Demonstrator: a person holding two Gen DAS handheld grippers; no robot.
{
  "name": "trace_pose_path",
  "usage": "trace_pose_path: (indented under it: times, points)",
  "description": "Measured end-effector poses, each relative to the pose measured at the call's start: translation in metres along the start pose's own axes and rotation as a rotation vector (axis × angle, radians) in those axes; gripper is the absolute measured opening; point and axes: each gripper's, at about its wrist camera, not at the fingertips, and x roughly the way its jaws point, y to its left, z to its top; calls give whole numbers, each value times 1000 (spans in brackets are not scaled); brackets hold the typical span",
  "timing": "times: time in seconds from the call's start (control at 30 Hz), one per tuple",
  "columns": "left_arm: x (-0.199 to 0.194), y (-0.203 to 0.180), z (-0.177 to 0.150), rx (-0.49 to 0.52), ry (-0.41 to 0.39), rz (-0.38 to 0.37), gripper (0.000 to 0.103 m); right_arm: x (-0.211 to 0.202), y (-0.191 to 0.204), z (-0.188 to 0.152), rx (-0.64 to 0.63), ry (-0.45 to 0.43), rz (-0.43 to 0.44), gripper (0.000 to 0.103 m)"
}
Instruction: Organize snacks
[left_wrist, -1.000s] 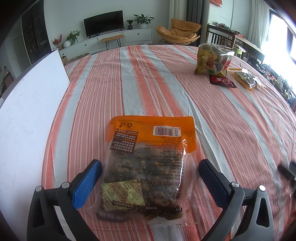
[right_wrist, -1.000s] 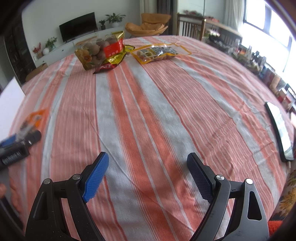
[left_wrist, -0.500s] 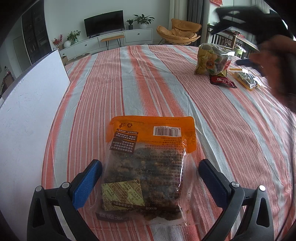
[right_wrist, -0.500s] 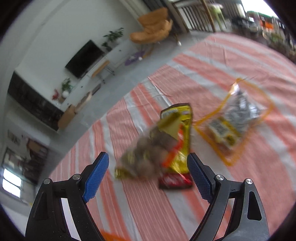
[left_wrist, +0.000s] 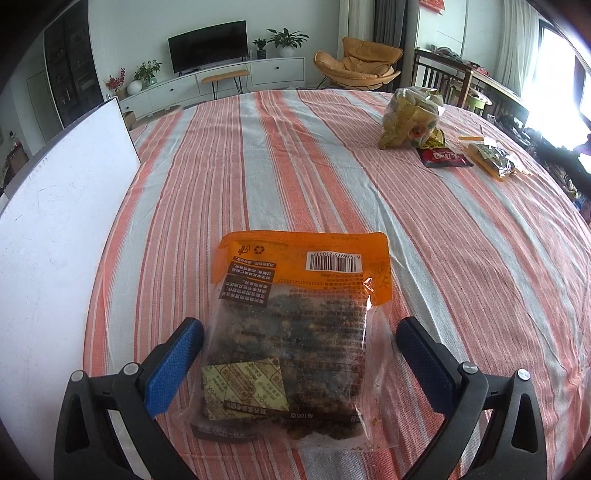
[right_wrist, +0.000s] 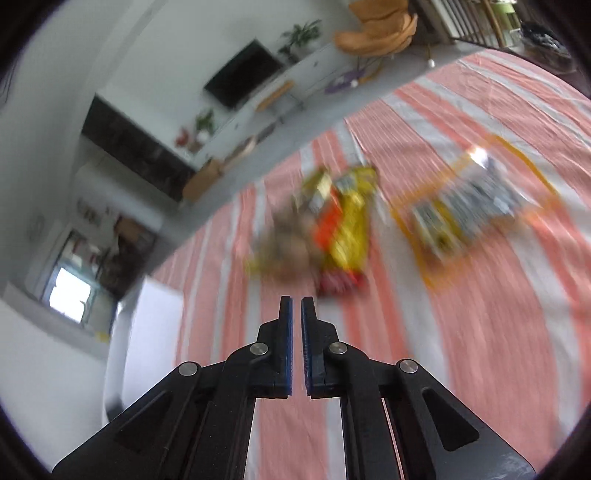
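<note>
Tablecloth (left_wrist: 295, 166) orange-and-grey striped | room: television (left_wrist: 207, 45), armchair (left_wrist: 356, 62) | left claw (left_wrist: 300, 334) agape | right claw (right_wrist: 296, 314) closed, empty

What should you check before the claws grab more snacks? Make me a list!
1. Left claw open around the orange bag: ok.
2. Orange bag lying flat on the cloth: ok.
3. Right claw open for grabbing: not ok, it is shut and empty.
4. Right claw aimed at the snack pile: ok.
5. Right view sharp enough to pick a snack: not ok, blurred.
6. Left pads touching the bag: cannot tell.
</note>
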Motion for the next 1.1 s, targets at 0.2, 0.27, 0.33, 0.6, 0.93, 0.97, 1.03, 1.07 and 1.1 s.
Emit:
trace_pose_path:
  times: [0.2,0.27,0.33,0.6,0.93,0.97,1.03,1.07,1.1]
  points:
    - [0,0,0,-14,0,9,103,-34,-27,-21,33,0,-290,75]
    - [0,0,0,-13,0,9,103,-33,-12,-11,44,-70,-282,75]
    - [0,0,0,-14,0,9,103,-17,10,6,67,-94,-248,75]
    - [0,0,0,-15,0,8,103,104,83,57,71,-67,-464,75]
    - [1,0,0,-15,1,9,103,82,39,18,79,-64,-239,54]
    - [1,0,0,-15,1,9,103,65,29,10,103,-33,-136,54]
    - [0,0,0,-15,1,9,103,29,10,-15,143,45,70,55]
    - [1,0,0,-14,1,9,103,18,3,-25,155,83,130,55]
    - [1,0,0,-15,1,9,103,4,-10,-41,174,139,195,56]
